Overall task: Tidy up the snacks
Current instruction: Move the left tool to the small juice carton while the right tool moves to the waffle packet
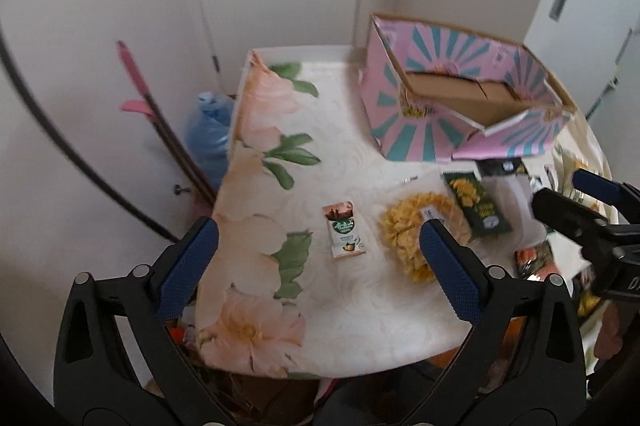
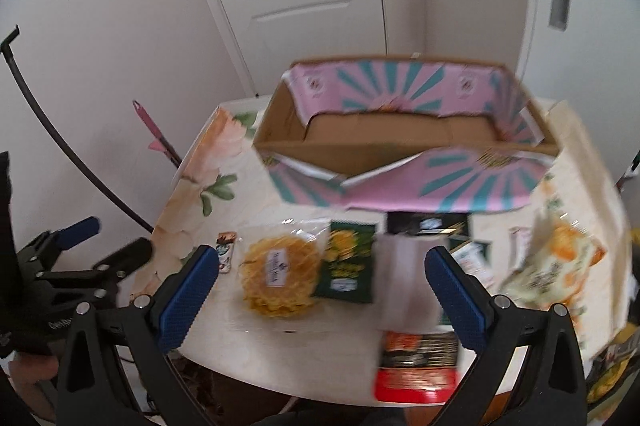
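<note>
Snacks, loose on table (image 2: 348, 378) with floral cloth, in front of one open cardboard box (image 2: 400, 185) printed pink with teal rays; box interior shows bare brown base

Counted:
- one clear bag of yellow round crisps (image 2: 280, 272), white label at centre
- one dark green packet (image 2: 349, 268) with yellow picture, touching the crisps bag on its right
- one small carton (image 1: 345, 229), pink and white with green logo, lying flat, apart to the left of the crisps
- one black packet (image 2: 428, 224) just beside the box front
- one pale grey-white packet (image 2: 406, 286), blurred
- one red and black packet (image 2: 416, 366) at the near table edge
- one orange and cream bag (image 2: 556, 266), tilted, heavily blurred

Further packets at the right are too smeared to count or name

Left gripper (image 1: 316, 266): jaws wide, empty, over the carton. Right gripper (image 2: 320, 292): jaws wide, empty, over the row of packets

Beside the table: one blue water bottle (image 1: 210, 133), partly hidden by the cloth edge
</note>
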Demonstrator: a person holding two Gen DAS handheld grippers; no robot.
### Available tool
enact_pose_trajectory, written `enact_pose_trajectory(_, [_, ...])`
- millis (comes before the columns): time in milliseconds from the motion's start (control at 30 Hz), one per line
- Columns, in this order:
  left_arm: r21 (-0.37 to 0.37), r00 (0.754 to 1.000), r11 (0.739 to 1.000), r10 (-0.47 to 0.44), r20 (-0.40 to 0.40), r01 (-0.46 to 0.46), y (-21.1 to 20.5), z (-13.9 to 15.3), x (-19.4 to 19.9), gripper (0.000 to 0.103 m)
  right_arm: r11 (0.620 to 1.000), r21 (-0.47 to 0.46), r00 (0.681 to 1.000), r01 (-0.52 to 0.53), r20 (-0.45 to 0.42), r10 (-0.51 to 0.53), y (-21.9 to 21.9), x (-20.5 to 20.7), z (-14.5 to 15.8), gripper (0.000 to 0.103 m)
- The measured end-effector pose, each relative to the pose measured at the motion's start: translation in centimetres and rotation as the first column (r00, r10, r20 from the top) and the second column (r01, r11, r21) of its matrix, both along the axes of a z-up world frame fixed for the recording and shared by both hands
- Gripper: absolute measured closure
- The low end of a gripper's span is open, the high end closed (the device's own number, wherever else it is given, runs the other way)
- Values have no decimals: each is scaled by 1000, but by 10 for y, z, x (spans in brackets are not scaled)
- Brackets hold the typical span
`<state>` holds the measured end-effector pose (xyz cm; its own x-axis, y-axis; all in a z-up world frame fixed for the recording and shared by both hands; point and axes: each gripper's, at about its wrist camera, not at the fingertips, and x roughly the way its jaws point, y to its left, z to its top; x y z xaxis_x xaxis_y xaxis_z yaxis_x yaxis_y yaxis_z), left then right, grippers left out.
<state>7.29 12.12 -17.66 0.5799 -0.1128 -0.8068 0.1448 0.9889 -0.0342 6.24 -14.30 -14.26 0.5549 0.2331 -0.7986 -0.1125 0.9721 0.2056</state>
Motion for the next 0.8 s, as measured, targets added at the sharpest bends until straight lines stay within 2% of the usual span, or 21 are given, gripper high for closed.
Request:
enact_pose_trajectory(100, [0,998,998,-55,-19,55,-2,-17,11,6,1000,-2,999,25,-27,-25,11,6,-20,1])
enact_pose_trajectory(267, [-9,990,993,-118,-77,118,-8,-49,26,19,998,5,996,55,-69,-54,16,20,-45,13])
enact_pose_trajectory(300, [-11,988,992,-127,-86,127,-9,-54,28,23,999,7,996,53,-72,-53,18,22,-48,16])
enact_pose_trajectory(467, [-24,979,985,-170,-111,169,-13,-73,32,31,1000,26,996,13,-88,-10,34,26,-63,24])
enact_pose_trajectory(567, [-22,975,983,-185,-120,184,-14,-79,34,41,999,32,995,-17,-93,20,46,26,-70,28])
enact_pose_trajectory(633, [-26,974,982,-190,-126,188,-14,-84,35,55,999,37,995,-33,-97,36,52,29,-75,31])
enact_pose_trajectory(800, [-39,971,982,-190,-144,187,-12,-92,37,65,998,40,993,-53,-106,57,62,36,-85,31])
